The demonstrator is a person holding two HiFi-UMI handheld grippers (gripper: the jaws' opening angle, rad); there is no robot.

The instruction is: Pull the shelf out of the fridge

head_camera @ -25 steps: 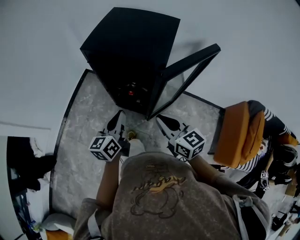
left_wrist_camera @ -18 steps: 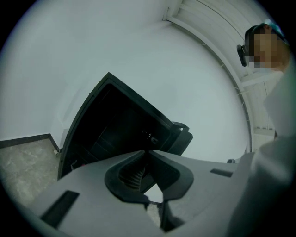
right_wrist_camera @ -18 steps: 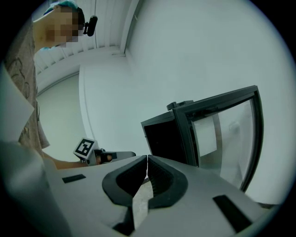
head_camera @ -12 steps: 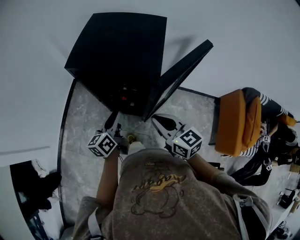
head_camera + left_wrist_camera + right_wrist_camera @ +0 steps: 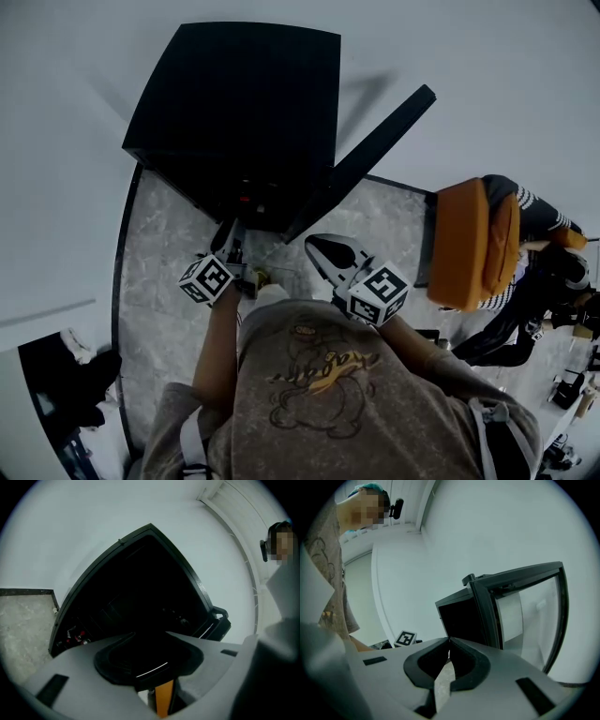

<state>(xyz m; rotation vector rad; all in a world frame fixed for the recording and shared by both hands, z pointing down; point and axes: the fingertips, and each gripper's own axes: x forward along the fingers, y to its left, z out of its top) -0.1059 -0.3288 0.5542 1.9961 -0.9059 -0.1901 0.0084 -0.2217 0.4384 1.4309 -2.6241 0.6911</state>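
Observation:
The black fridge [image 5: 234, 103] stands on a marbled slab with its glass door [image 5: 375, 141] swung open to the right. My left gripper [image 5: 230, 239] is at the bottom of the opening. In the left gripper view the dark inside of the fridge [image 5: 140, 588] fills the frame. The left gripper [image 5: 150, 637] has its jaws opening, with the tips apart. A dark flat piece with a bright edge [image 5: 152, 670] lies low between them; I cannot tell if it is the shelf. My right gripper [image 5: 323, 248] hangs shut and empty in front of the door [image 5: 525, 616].
Small red items [image 5: 77, 637] sit low inside the fridge at the left. The marbled slab [image 5: 169, 272] has a dark rim. An orange seat [image 5: 469, 244] and a person in striped sleeves [image 5: 539, 225] are at the right. A white wall stands behind the fridge.
My left gripper has edged forward to the foot of the fridge's opening. The right gripper has stayed in about the same place. The door has not moved.

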